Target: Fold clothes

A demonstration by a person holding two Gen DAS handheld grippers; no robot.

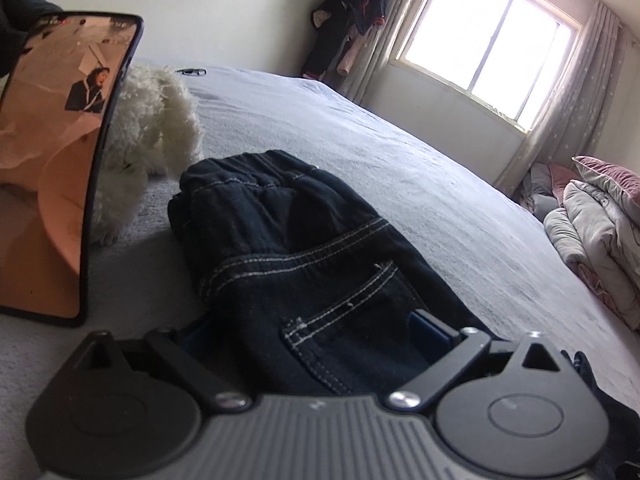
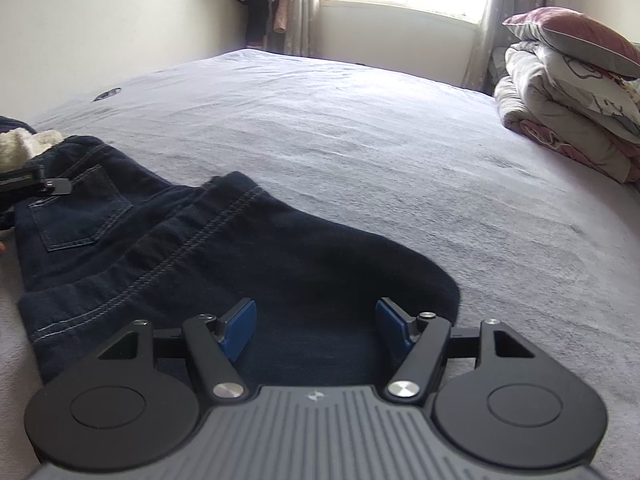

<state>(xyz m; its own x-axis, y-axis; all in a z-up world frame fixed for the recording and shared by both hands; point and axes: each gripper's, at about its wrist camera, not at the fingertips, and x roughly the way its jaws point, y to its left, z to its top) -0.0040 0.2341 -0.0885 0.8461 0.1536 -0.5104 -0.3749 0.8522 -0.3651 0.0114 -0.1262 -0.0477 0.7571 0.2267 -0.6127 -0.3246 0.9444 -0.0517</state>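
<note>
Closest to the left wrist camera, the left tongs [image 1: 316,336] stand wide with the dark jeans [image 1: 296,248] bunched up between the arms. Only one blue pad [image 1: 430,332] shows beside the denim, the other being hidden under the cloth, so whether the pads press on the jeans I cannot tell. A back pocket [image 1: 352,304] with pale stitching lies just ahead of the tongs, and the elastic waistband [image 1: 248,172] rises farther off. The jeans lie on a bed [image 1: 420,200] with a grey sheet. Beside the waistband sits a fluffy white toy [image 1: 152,128]; a phone [image 1: 60,160] with a lit screen stands at the left edge. Beyond are a window [image 1: 492,52], clothes hanging in the corner [image 1: 352,20] and folded bedding [image 1: 600,216].

From the right wrist camera, the right tongs [image 2: 316,326] hover partly spread — both blue pads [image 2: 240,326] clear of the cloth, nothing gripped — over the rounded lower end of the jeans [image 2: 224,256], which spread flat on the bed [image 2: 400,140]. At the left edge the tip of the other tongs [image 2: 48,186] touches the jeans near the pocket [image 2: 80,212]. Stacked bedding [image 2: 568,100] lies at the right.
</note>
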